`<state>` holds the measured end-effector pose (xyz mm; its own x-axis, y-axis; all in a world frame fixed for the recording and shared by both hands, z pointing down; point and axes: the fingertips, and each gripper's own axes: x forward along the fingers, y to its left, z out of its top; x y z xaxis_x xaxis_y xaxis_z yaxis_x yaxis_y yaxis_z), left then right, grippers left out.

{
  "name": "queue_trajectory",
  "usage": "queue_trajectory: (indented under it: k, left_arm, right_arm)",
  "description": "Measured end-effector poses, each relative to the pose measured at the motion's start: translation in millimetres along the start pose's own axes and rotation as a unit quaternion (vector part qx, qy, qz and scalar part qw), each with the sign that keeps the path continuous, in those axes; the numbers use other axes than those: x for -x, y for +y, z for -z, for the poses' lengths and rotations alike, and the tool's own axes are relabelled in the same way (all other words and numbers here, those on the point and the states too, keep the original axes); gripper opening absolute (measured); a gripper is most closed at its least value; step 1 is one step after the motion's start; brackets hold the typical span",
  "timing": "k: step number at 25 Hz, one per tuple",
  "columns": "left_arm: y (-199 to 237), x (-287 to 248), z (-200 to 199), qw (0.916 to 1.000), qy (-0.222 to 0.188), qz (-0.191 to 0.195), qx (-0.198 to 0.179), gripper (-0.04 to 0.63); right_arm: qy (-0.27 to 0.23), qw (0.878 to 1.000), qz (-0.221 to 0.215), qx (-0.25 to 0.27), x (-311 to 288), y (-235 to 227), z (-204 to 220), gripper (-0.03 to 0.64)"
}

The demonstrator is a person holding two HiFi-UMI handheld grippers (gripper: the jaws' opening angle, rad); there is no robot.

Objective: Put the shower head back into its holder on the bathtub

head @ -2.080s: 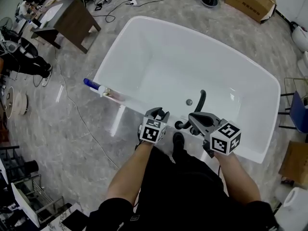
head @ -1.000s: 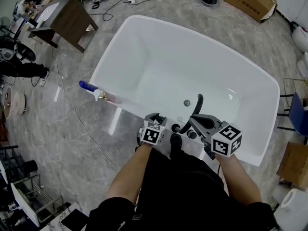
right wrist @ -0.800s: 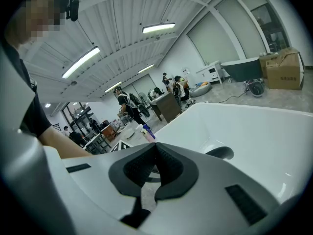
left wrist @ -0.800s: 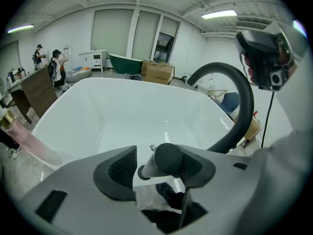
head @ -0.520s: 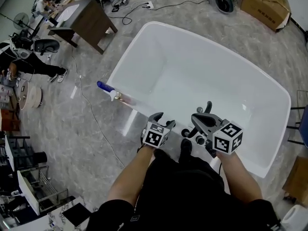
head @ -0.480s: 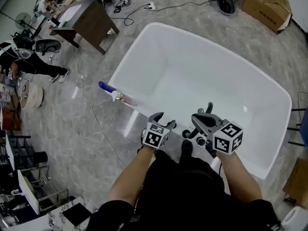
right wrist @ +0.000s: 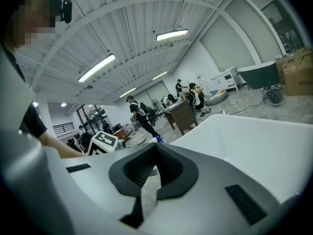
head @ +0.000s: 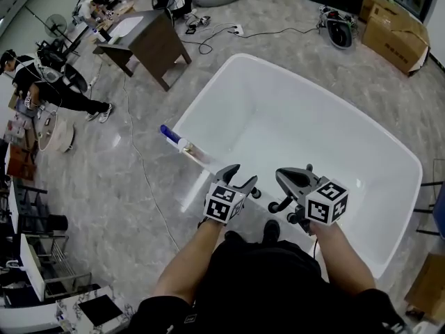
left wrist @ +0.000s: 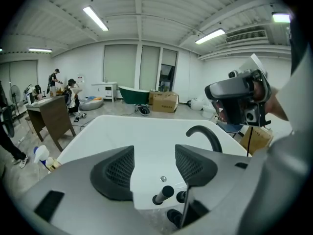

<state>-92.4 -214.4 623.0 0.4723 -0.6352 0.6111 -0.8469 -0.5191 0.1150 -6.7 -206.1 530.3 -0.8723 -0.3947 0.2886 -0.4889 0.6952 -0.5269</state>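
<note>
Low in the middle of the head view, the shower head (head: 271,229) seems seated on the near rim of the tub (head: 198,90), the jaws of our left gripper (left wrist: 154,166) have just been opening and stand wide on nothing, those of our right gripper (right wrist: 156,153) are pressed together empty, so we judge only drawing back remains.

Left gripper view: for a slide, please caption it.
Left gripper, jaws just opened with nothing between them, above the white bathtub and its black spout; right gripper alongside.
</note>
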Motion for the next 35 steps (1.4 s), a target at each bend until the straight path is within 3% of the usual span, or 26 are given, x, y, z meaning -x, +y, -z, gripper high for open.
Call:
queue_trajectory:
  k: [5, 13, 24, 29, 35]
  left_arm:
    - [21.9, 26.0, -21.8, 0.9980, -0.047, -0.033, 0.027, 0.242]
    - [51.6, 86.6, -65.2, 0.9887, -0.137, -0.058, 0.016, 0.166]
    - [115.7, 155.2, -95.0, 0.9773, -0.199, -0.071, 0.011, 0.081]
    - [140.0, 178.2, -105.2, 0.9714, -0.226, -0.072, 0.014, 0.061]
    - [171.9, 216.1, -113.3, 0.9671, -0.229, -0.109, 0.009, 0.037]
  right_arm:
    - [0.001, 1.000, -0.007, 0.013, -1.2, 7.2, -5.0, 0.017]
    - [-0.006, 0.999, 0.011, 0.030, -10.5, 11.1, -22.5, 0.017]
    - [-0.017, 0.998, 0.033, 0.044, -66.4, 48.8, -42.4, 0.017]
    - [-0.024, 0.996, 0.040, 0.074, -88.1, 67.1, -51.5, 0.017]
    - [-0.053, 0.993, 0.055, 0.091, -88.1, 78.2, -77.2, 0.017]
